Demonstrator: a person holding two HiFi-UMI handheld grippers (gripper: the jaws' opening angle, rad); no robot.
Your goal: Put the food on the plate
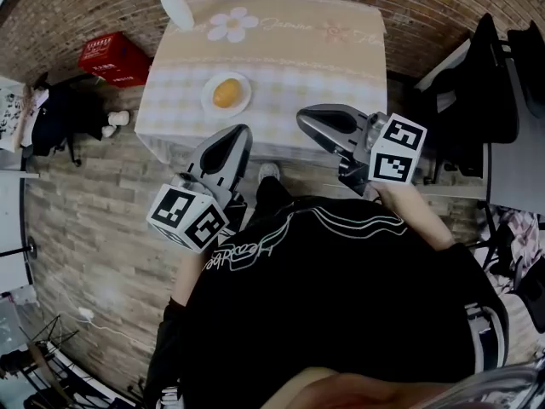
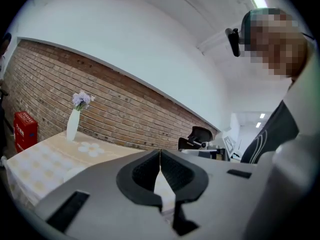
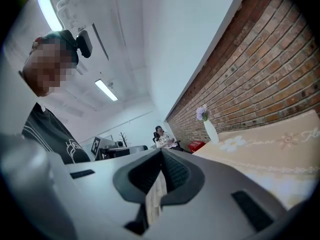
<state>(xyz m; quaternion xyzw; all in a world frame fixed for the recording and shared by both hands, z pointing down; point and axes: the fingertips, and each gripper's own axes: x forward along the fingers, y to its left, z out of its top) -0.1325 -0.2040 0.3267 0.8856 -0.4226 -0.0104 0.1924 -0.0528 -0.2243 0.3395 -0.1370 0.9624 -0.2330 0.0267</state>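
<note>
Only in head view: food (image 1: 226, 93) on plate (image 1: 209, 103)

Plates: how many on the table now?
1. The plate sits left of centre on the table, orange-yellow food on it. The left gripper and right gripper cover part of its near edge, where another could hide.

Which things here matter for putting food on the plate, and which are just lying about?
For the job: orange food, already on the white plate; left gripper and right gripper, both shut, empty.
Lying about: flower vase, red box, black office chair.
</note>
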